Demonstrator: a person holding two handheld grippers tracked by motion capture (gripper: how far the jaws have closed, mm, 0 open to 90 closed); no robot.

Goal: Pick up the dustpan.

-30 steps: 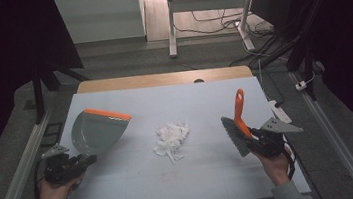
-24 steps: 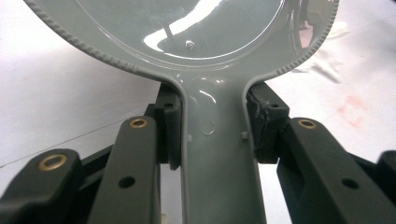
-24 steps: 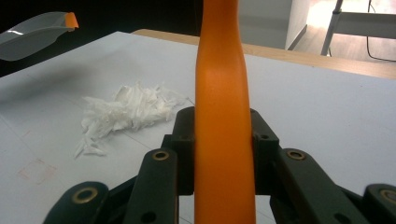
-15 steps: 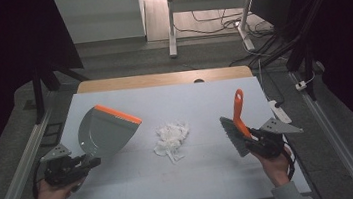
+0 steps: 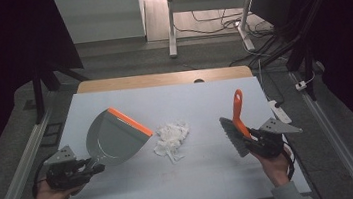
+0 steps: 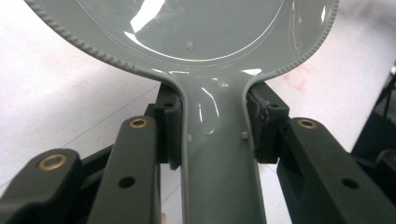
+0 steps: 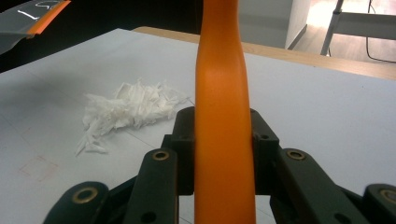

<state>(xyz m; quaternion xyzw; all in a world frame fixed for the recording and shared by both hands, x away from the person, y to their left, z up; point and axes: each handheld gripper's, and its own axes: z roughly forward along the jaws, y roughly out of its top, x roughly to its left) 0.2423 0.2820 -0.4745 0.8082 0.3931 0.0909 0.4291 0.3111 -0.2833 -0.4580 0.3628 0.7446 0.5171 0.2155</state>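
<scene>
dustpan (image 5: 113, 139) shifted right toward paper scraps (image 5: 171, 138) | left tool (image 5: 91, 167) clamps dustpan | right tool (image 5: 247, 139) clamps brush (image 5: 235, 128), unmoved

The only marking is on the grey dustpan (image 7: 21, 16), seen at the top left corner of the right gripper view: white characters printed on its grey surface beside the orange lip. They are cut off by the edge of the view and lie at an angle, so they cannot be read with certainty; one looks like a "7" or a "T".
</scene>
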